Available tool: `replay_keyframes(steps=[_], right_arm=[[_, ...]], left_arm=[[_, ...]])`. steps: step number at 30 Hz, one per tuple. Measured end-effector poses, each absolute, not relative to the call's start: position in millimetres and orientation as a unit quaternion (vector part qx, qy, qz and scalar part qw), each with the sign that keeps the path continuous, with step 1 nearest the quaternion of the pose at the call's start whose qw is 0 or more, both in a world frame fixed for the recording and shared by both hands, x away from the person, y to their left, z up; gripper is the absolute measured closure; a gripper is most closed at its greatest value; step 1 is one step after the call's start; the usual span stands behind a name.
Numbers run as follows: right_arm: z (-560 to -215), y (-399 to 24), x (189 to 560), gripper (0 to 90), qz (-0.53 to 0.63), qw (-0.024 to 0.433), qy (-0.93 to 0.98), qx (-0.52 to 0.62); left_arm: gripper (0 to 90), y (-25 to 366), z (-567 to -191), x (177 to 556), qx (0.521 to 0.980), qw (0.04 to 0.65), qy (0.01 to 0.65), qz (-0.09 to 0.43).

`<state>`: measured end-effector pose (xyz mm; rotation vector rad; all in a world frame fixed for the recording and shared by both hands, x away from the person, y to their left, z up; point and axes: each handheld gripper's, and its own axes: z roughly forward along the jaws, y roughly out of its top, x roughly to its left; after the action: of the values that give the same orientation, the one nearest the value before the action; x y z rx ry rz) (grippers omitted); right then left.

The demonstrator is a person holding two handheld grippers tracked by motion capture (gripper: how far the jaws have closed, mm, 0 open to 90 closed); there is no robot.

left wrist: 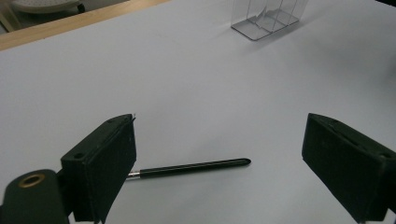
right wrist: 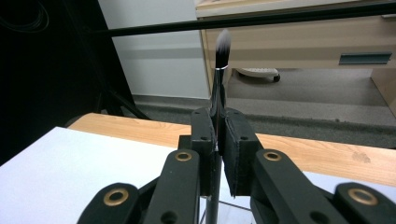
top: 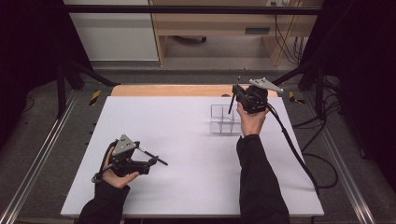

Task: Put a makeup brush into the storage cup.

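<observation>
The right gripper (top: 239, 93) had its jaws clamped tight on a makeup brush (right wrist: 220, 70), pinching the black handle partway along so the white-tipped bristles stood straight up above the jaws and the handle's tail hung down below them. In the high view the brush ran steeply, almost upright, its lower end pointing at the clear plastic organizer (top: 225, 119) directly beneath. That was the relation that counted: the organizer sat just under and a little toward the person from the gripper, its compartments open upward, and the brush's long axis was already close to lined up with them. I'd judge the drop called for a straight lowering of the tail into one cell; which cell it was over could not be told.

Across the white tabletop (top: 187, 140), well apart from all that, the left gripper (top: 154, 161) lay low in the person's left hand (top: 116, 175), jaws spread wide and holding nothing. A second brush (left wrist: 191, 167), slim and black, lay flat on the table between those open jaws, its long axis running crosswise to them, metal ferrule end tucked behind the left-hand jaw in the left gripper view and its tapered handle tip pointing toward the other. The left gripper was plainly the nearer one to it.

Nothing stood between the held brush and the organizer. The thin dividers looked like the only thing that could catch the handle.
</observation>
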<state>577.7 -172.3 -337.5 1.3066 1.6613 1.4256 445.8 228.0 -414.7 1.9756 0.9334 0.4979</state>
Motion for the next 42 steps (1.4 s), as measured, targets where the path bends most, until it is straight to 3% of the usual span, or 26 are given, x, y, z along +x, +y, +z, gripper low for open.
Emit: replay_keyframes(steps=[42], right_arm=[[-392, -159, 585, 84.1, 0.499, 0.272, 0.649, 0.506]], left_arm=[[9.2, 228, -414, 445, 0.794, 0.436, 0.373, 0.201]])
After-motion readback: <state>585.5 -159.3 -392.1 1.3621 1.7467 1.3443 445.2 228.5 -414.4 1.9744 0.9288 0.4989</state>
